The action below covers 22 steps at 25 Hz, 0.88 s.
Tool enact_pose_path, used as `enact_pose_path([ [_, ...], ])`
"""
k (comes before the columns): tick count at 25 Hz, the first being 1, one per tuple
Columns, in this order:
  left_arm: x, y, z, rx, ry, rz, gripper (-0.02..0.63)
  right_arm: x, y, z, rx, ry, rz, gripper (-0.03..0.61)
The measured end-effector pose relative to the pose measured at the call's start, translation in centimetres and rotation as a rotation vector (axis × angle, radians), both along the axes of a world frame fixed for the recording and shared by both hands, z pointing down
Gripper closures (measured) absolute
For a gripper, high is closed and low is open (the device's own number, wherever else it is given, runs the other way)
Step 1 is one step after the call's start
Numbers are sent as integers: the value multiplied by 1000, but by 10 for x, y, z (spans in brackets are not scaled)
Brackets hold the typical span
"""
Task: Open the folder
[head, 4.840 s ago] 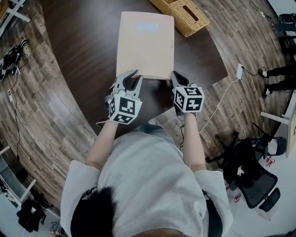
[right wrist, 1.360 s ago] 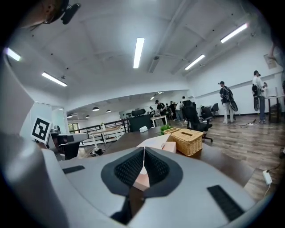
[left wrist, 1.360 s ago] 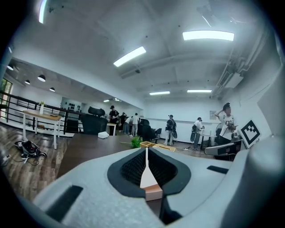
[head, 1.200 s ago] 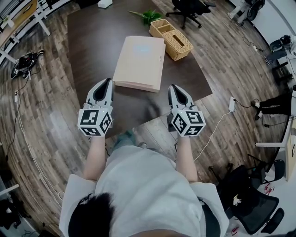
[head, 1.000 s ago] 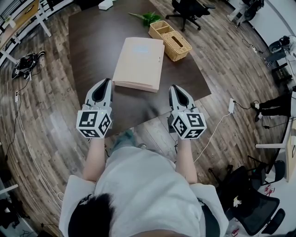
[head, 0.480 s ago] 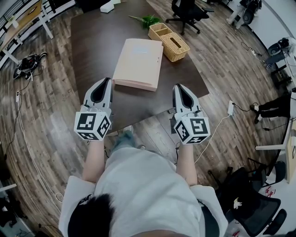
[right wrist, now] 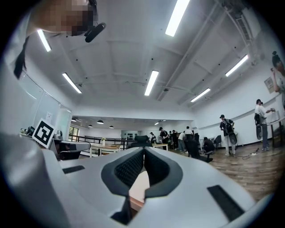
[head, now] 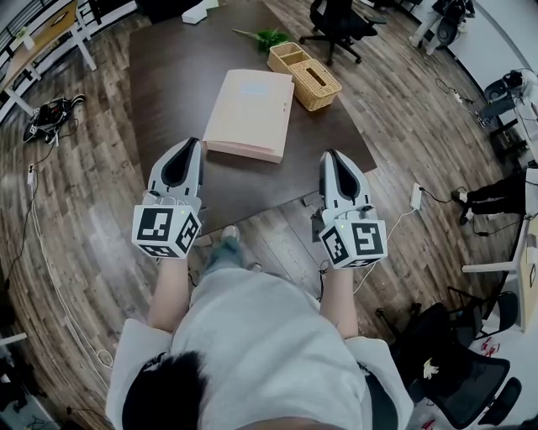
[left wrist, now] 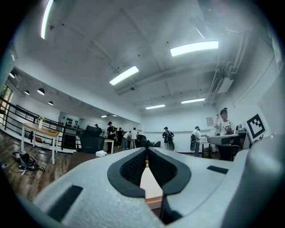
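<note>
The pale beige folder [head: 250, 113] lies closed and flat on the dark brown table [head: 168, 84]. Both grippers hang in the air over the table's near edge, short of the folder and not touching it. My left gripper [head: 195, 143] is shut with nothing in it, its tips pointing at the folder's near left corner. My right gripper [head: 330, 154] is also shut and empty, off the folder's near right corner. In the left gripper view the folder [left wrist: 149, 185] shows below the closed tips [left wrist: 146, 149]. In the right gripper view the folder [right wrist: 138, 187] shows under the closed tips [right wrist: 144, 150].
A wicker basket [head: 304, 76] with two compartments stands right beside the folder's far right corner. A green plant sprig [head: 269, 36] and a white box [head: 195, 13] lie at the table's far end. An office chair [head: 336, 17] stands beyond. Cables and a power strip [head: 416, 197] lie on the wooden floor.
Both grippers have risen and drawn back from the folder toward the person, the right one more. Both stay shut. The folder has not moved and stays closed.
</note>
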State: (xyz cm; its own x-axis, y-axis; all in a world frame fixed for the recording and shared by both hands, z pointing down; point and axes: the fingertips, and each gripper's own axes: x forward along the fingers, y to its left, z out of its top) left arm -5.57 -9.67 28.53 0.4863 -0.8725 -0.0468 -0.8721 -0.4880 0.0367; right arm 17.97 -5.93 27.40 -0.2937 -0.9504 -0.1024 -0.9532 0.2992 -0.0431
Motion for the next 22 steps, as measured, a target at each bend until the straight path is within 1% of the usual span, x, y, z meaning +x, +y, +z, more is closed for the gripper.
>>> enact_pose_path([
  [8,5,9,-7,16,-2,18,594,0,12,-14,46,9,6,566],
  [13,7,14,-11,24,12,24,594,3,19,-20,60,0,18,566],
  [22,9,18,-12,27,16,34,595,2,25,-27,83,16,14,566],
])
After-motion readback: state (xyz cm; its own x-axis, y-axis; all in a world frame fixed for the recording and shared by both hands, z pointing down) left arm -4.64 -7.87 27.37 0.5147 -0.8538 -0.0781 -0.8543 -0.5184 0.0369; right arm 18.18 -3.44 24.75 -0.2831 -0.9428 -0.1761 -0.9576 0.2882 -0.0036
